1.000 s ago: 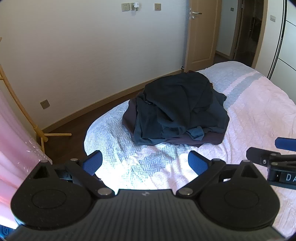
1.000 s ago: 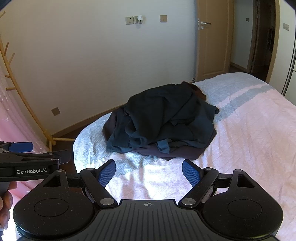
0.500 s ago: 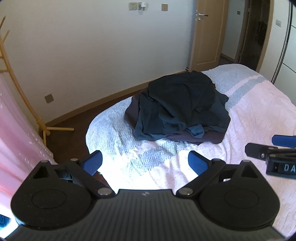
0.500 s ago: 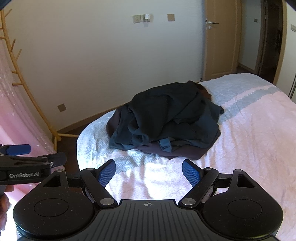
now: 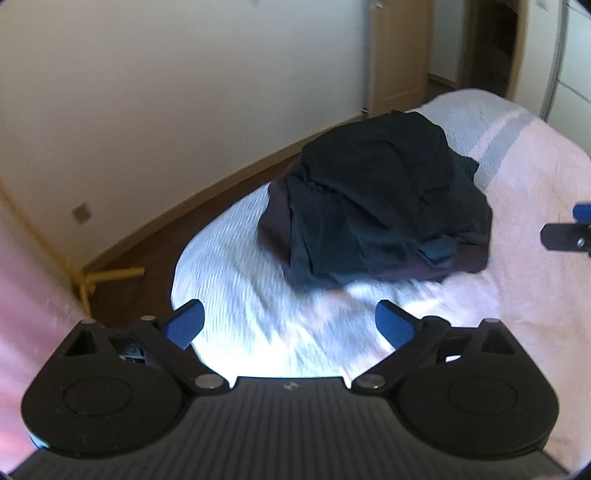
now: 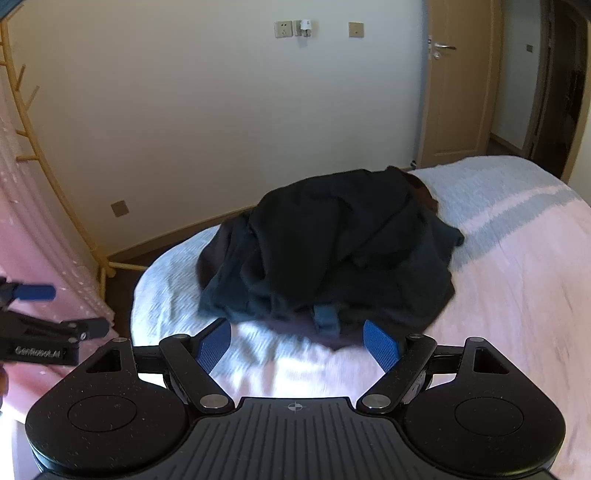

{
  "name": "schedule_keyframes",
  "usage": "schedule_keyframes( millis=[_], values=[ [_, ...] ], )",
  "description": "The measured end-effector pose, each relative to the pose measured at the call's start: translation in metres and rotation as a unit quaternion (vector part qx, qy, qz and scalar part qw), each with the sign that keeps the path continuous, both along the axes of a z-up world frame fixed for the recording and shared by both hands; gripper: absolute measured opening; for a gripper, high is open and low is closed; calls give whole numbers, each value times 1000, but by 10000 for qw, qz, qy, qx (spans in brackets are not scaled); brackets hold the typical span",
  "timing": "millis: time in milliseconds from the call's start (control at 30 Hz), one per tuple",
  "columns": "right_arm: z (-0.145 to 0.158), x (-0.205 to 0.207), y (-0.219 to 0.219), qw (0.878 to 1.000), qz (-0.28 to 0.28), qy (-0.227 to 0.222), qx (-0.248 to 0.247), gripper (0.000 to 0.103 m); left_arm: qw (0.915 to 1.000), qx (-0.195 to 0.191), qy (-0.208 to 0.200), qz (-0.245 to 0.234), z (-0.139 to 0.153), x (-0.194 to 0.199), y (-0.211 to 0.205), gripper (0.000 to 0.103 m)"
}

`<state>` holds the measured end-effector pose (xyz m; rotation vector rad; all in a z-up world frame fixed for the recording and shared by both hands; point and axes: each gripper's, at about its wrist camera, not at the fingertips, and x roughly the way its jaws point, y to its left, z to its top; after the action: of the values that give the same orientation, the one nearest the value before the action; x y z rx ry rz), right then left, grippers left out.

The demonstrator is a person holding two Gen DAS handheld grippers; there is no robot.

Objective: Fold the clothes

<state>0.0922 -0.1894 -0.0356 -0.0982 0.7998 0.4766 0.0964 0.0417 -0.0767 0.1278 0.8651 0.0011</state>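
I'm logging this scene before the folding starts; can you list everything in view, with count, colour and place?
clothes: one heap, count unclear, dark navy and dark brown, on the bed's near corner
bed: one, pink and pale grey-blue cover
rack: one, yellow wood, left by the wall
curtain: one, pink, left edge
door: one, light wood, far right
wall plates: several, on the white wall
left tool: one, black with blue pads, open, short of the heap
right tool: one, same colours, open, at the heap's near edge

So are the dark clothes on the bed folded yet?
Not folded. The dark clothes lie in a crumpled, overlapping heap on the bed; both grippers are open, holding nothing.
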Motion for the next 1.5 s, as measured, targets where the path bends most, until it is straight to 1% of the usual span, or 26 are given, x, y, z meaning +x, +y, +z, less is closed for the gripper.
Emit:
schedule_keyframes(
  millis=[100, 200, 333, 400, 433, 467, 500, 533, 600, 633, 700, 767, 867, 967, 1033, 1133, 1233, 1333, 1400, 1500],
  values=[
    [-22, 43, 29, 9996, 222, 18, -186, 82, 9987, 180, 23, -467, -24, 57, 9, 98],
    [-54, 90, 66, 9980, 461, 50, -423, 82, 9952, 271, 45, -940, -49, 106, 15, 97],
    [-102, 147, 113, 9938, 787, 101, -783, 82, 9910, 235, 156, -1305, -85, 151, 25, 98],
    [-127, 169, 132, 9906, 921, 147, -996, 82, 9899, 221, 208, -1387, -103, 165, 29, 98],
    [-138, 179, 139, 9889, 972, 173, -1107, 80, 9899, 198, 243, -1383, -108, 170, 32, 97],
    [-147, 187, 144, 9872, 1007, 201, -1222, 69, 9899, 172, 285, -1375, -113, 174, 35, 97],
    [-157, 196, 149, 9852, 1043, 229, -1338, 62, 9901, 133, 309, -1366, -117, 178, 39, 97],
    [-163, 202, 151, 9840, 1063, 239, -1413, 52, 9902, 115, 299, -1362, -119, 180, 40, 97],
    [-167, 211, 151, 9826, 1073, 221, -1500, 26, 9903, 98, 261, -1358, -122, 182, 42, 96],
    [-164, 214, 146, 9828, 1044, 213, -1506, 5, 9902, 96, 237, -1376, -122, 180, 43, 96],
    [-148, 219, 128, 9889, 896, 316, -1140, 5, 9894, 122, 136, -1442, -117, 178, 40, 95],
    [-118, 214, 100, 9942, 637, 175, -849, 5, 9874, 86, -1, -1577, -109, 175, 34, 95],
    [-68, 190, 39, 9994, 46, -96, -341, 4, 9849, 22, -229, -1715, -97, 176, 18, 95],
    [-32, 147, -25, 9976, -547, -389, -168, 4, 9817, -145, -403, -1857, -82, 166, -7, 95],
    [-23, 111, -69, 9938, -989, -474, -180, 4, 9776, -175, -463, -2044, -76, 154, -30, 95],
    [-23, 49, -140, 9823, -1841, -357, -22, 4, 9693, -230, -501, -2398, -67, 128, -67, 95],
    [-31, -25, -213, 9647, -2634, -58, 33, 4, 9571, -305, -480, -2840, -63, 90, -105, 95],
    [-46, -102, -282, 9410, -3365, 345, 54, 4, 9436, -290, -293, -3285, -70, 48, -144, 95],
    [-62, -151, -322, 9218, -3820, 651, 56, 4, 9343, -188, -133, -3557, -81, 21, -168, 95],
    [-90, -217, -376, 8879, -4461, 1123, 83, 4, 9212, 29, 120, -3888, -99, -10, -196, 95]
  ],
)
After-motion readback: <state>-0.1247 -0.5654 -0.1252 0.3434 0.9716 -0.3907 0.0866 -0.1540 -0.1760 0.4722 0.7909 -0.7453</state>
